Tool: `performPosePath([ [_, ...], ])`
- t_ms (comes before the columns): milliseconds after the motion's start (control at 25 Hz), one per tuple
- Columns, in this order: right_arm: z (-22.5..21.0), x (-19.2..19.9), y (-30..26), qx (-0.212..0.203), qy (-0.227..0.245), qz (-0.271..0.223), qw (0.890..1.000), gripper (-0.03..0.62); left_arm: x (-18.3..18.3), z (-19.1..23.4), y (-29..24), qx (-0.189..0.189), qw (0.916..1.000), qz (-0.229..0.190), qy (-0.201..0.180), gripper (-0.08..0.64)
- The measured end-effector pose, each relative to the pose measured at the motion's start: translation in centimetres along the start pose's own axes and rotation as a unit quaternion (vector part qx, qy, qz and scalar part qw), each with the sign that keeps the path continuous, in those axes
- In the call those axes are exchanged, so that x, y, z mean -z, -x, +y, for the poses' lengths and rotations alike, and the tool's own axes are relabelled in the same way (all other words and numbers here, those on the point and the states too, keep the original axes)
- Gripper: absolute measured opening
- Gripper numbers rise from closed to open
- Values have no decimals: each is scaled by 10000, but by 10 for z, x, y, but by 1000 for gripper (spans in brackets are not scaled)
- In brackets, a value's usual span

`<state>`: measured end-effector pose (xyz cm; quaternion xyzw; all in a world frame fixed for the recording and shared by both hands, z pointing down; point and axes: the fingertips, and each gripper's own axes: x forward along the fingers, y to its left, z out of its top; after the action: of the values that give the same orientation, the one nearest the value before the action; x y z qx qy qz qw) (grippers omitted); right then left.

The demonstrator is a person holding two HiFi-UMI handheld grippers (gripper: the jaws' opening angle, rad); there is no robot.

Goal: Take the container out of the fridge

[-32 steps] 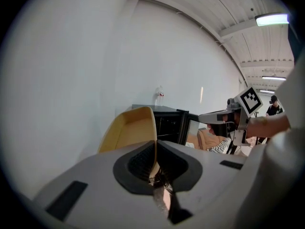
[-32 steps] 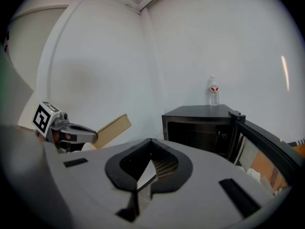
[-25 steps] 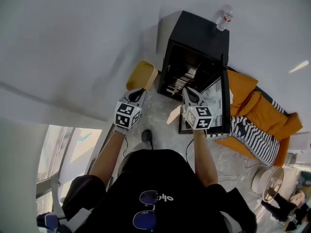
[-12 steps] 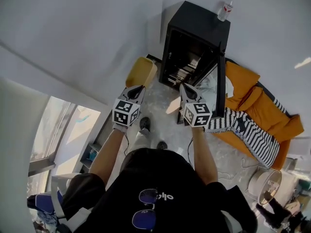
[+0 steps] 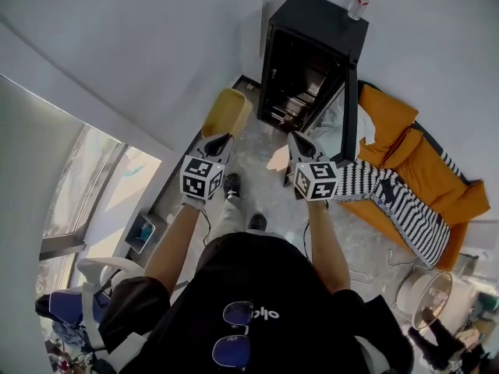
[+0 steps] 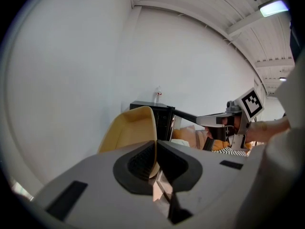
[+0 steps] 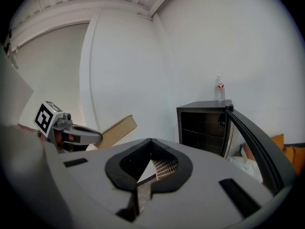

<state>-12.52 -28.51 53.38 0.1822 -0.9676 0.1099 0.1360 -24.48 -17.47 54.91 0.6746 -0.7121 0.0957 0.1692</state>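
A shallow tan container (image 5: pixel 226 112) hangs tilted in front of me, left of the fridge, with my left gripper (image 5: pixel 219 142) shut on its rim. In the left gripper view the container (image 6: pixel 129 129) rises from between the closed jaws. The black fridge (image 5: pixel 310 59) stands against the white wall, its door (image 5: pixel 351 114) swung open to the right and its wire shelves showing. My right gripper (image 5: pixel 296 139) is held level beside the left one, short of the fridge, shut with nothing in it (image 7: pixel 151 143).
A clear water bottle (image 5: pixel 359 2) stands on the fridge top. An orange sofa with a striped cloth (image 5: pixel 401 201) lies right of the door. A window wall and a chair (image 5: pixel 86 287) are at the left. My shoes (image 5: pixel 232 184) are on the pale floor.
I have stepped back: the fridge now lies farther from both grippers and higher in the head view. The container has stayed in the left gripper, and my shoes have come into view.
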Motion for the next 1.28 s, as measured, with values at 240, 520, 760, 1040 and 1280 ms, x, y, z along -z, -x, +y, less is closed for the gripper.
performPosePath([
  [240, 6, 8, 19, -56, 70, 3, 10000, 6, 8, -18, 11, -25, 10000, -43, 30, 20],
  [520, 17, 12, 30, -132, 202, 16, 9997, 6, 10, -27, 20, -29, 10000, -94, 14, 19],
  [760, 25, 14, 33, -172, 259, 23, 9995, 6, 11, -27, 25, -24, 9999, -104, 6, 20],
  [1040, 25, 15, 35, -157, 237, 6, 9996, 6, 11, -29, 26, 1, 9999, -123, -9, 20],
  [1280, 28, 19, 35, -190, 231, 47, 9995, 6, 12, -27, 29, -31, 9999, -124, 2, 18],
])
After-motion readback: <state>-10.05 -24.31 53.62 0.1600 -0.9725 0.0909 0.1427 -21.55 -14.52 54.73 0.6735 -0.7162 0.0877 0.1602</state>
